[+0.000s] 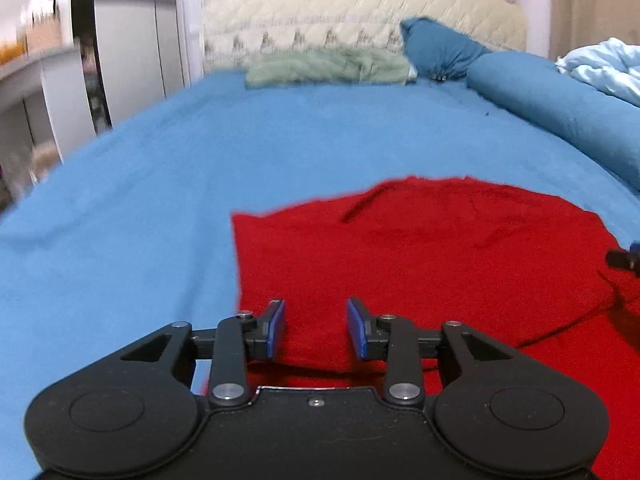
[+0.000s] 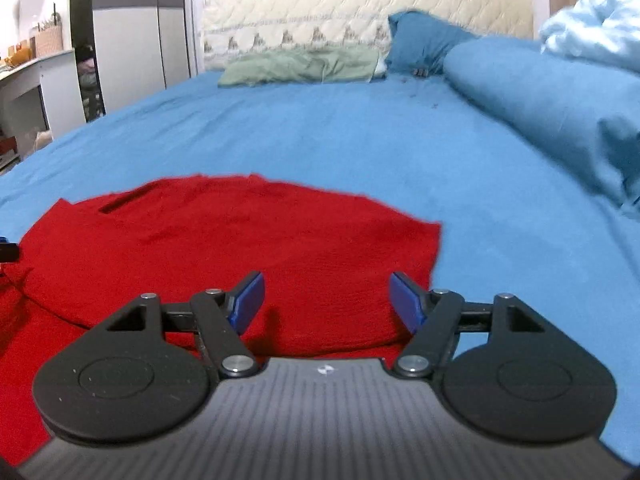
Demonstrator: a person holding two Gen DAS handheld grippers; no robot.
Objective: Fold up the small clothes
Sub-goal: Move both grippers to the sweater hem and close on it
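- Left wrist view, nearest first: my left gripper [image 1: 316,330] hangs just above the red knit garment [image 1: 420,256], its blue pads [image 1: 276,328] spread with nothing between them. Red cloth fills everything from 12 o'clock round to 3 o'clock of the jaws; the garment's left edge runs just past the pad at 10 o'clock.
- Right wrist view: my right gripper [image 2: 327,300] is spread wider and is also empty. Here the red knit garment [image 2: 224,252] lies from 12 round to 9 o'clock, its right edge just outside the pad at 2 o'clock.
- I judge the long axis to run side to side, 9 to 3 o'clock, with one gripper near each end, so neither is clearly nearer.
- A fold line crosses just ahead of both jaws, a second layer lying on top. I read that as a first fold already made.
- Only the right view shows the right-hand corner against the blue bedsheet [image 2: 320,132]; only the left view shows the left-hand corner.
- At 12 o'clock, well apart, a green folded cloth [image 2: 304,66] lies by the quilted headboard [image 2: 360,4].
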